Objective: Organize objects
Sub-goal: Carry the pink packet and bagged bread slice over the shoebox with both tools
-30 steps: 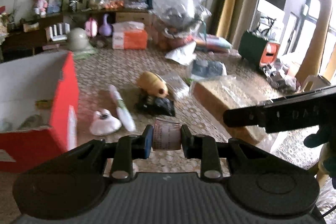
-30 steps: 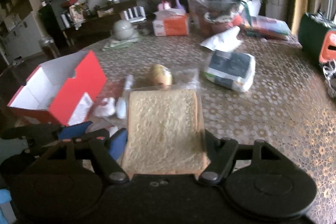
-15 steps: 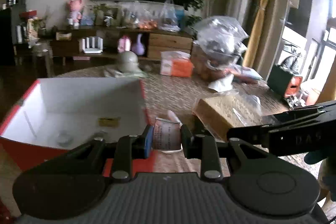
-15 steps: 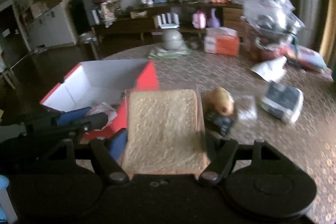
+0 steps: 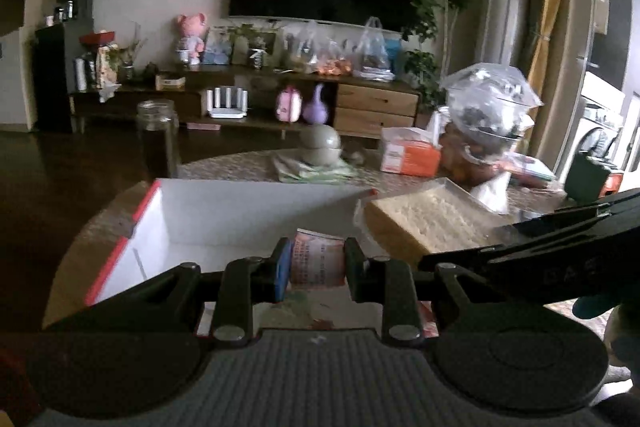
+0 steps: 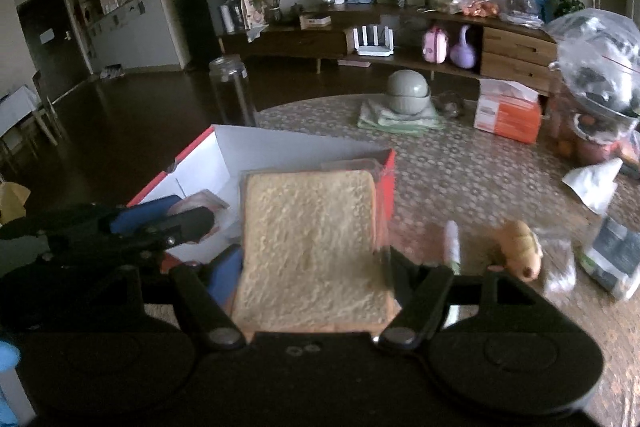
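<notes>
My left gripper (image 5: pixel 318 263) is shut on a small printed packet (image 5: pixel 318 259) and hangs over the open red box with white inside (image 5: pixel 224 215). In the right wrist view my right gripper (image 6: pixel 312 259) is shut on a bagged loaf of sliced bread (image 6: pixel 310 247), held above the near right corner of the red box (image 6: pixel 224 155). The bread (image 5: pixel 424 223) also shows in the left wrist view, to the right of the packet. The left gripper (image 6: pixel 160 223) appears at the left of the right wrist view, over the box.
On the patterned table (image 6: pixel 460 171) lie a yellow plush toy (image 6: pixel 518 249), a white tube (image 6: pixel 452 239), a dark wrapped pack (image 6: pixel 614 257), an orange tissue box (image 6: pixel 506 111), stacked grey bowls (image 6: pixel 408 95) and a large plastic bag (image 6: pixel 600 83). A glass jar (image 6: pixel 232 91) stands beyond the box.
Both grippers have swung left and risen with their loads, from over the table's loose items to above the red box. The grips have not changed.
</notes>
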Tool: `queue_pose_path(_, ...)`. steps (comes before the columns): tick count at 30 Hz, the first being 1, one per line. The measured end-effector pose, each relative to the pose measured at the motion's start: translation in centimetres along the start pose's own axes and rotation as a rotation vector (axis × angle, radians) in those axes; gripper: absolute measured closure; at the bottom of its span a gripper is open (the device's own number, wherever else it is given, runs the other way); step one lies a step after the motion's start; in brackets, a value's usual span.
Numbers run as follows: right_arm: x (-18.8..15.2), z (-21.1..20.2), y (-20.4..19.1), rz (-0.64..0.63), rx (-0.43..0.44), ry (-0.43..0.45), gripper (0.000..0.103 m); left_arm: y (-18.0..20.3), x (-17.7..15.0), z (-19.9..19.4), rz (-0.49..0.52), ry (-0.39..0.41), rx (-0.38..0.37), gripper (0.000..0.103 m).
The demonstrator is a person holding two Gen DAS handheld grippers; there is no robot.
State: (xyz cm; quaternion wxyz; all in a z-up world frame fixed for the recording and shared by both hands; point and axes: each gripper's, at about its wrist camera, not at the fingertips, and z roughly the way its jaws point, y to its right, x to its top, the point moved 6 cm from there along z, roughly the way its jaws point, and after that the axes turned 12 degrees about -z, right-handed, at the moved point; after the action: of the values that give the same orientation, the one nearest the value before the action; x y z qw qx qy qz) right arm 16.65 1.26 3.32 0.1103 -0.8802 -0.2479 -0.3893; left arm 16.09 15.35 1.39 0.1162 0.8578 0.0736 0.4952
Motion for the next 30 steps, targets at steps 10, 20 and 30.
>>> queue_pose_path(10, 1.8, 5.2, -1.3, -0.012, 0.020, -0.062, 0.030, -4.8, 2.1, 3.2, 0.006, -0.021, 0.074, 0.076)
queue_pose_path(20, 3.0, 10.4, -2.4, -0.044, 0.027, -0.111, 0.030, -7.7, 2.1, 8.1, 0.055, -0.087, 0.147, 0.076)
queue_pose_path(30, 2.0, 14.6, -3.5, -0.089, 0.007, -0.198, 0.030, -9.6, 1.0, 12.2, 0.062, -0.225, 0.179, 0.076)
